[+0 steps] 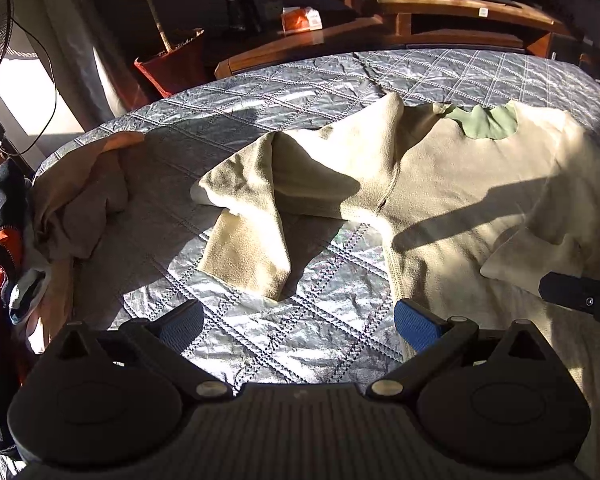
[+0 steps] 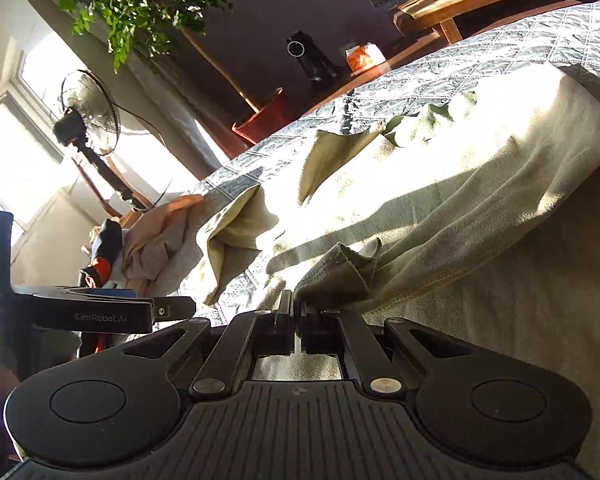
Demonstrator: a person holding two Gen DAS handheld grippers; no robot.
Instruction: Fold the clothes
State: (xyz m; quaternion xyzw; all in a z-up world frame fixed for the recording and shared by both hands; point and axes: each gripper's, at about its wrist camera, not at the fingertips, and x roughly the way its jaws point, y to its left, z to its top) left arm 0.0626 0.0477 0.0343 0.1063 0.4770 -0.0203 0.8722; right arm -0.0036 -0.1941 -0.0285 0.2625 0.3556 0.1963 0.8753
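- A cream fleece top (image 1: 460,184) lies spread on the quilted bed (image 1: 300,80), its green-lined collar (image 1: 488,122) toward twelve o'clock.
- Its left sleeve (image 1: 252,216) sits crumpled at ten o'clock, not smoothed flat.
- The right gripper (image 2: 298,312) has its fingers clamped on a pinch of the fleece hem, apparently to lift or carry that edge over.
- The left gripper (image 1: 300,326) hovers over bare quilt, fingers apart, holding nothing.
- A heap of other clothes (image 1: 80,200) waits at nine o'clock.

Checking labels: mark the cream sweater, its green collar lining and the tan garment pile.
cream sweater (image 1: 460,184): left wrist view, chest panel.
green collar lining (image 1: 488,122): left wrist view, inside of neckline.
tan garment pile (image 1: 80,192): left wrist view, crumpled middle.
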